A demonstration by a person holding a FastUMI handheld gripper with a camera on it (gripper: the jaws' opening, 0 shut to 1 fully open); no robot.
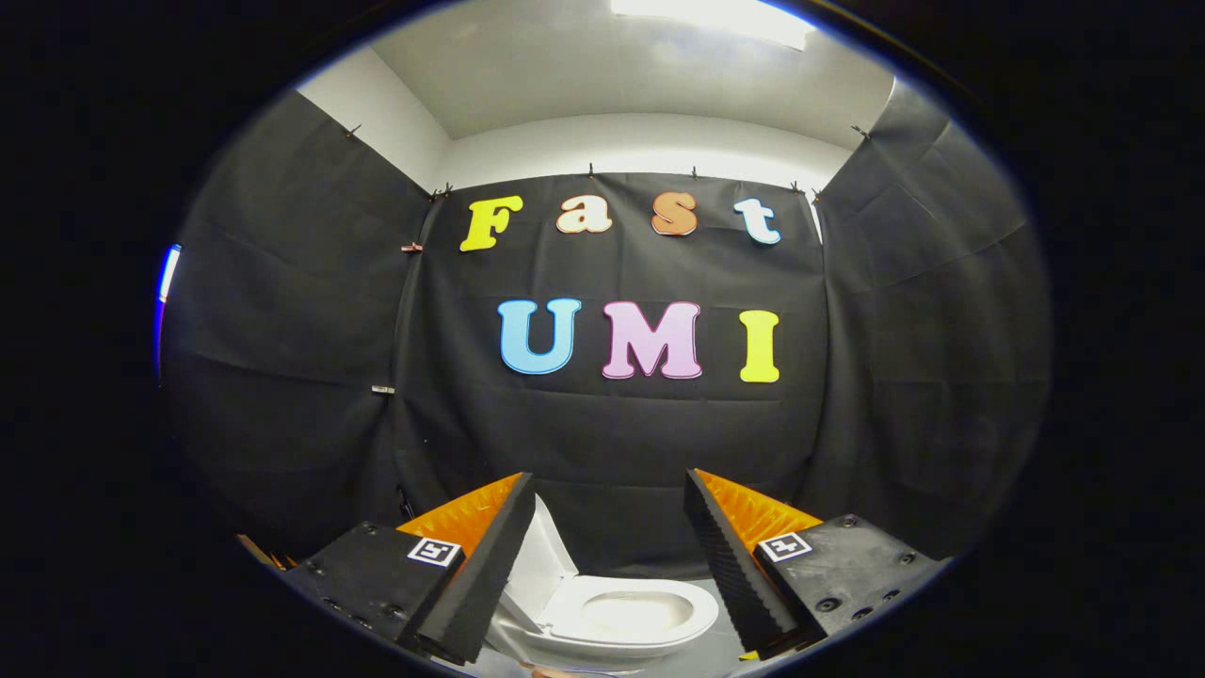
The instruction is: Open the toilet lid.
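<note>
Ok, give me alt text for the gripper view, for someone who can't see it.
A white toilet sits low between the two fingers of the open gripper, its lid raised and leaning back beside one finger, the seat and bowl exposed. The gripper holds nothing and touches nothing. Behind the toilet hangs the booth's black cloth wall, under a white ceiling with a bright light.

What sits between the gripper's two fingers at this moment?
In the gripper view, the open gripper frames a small white toilet: its oval seat and bowl lie between the fingers, and its white lid stands raised beside one finger. Nothing is gripped.
</note>
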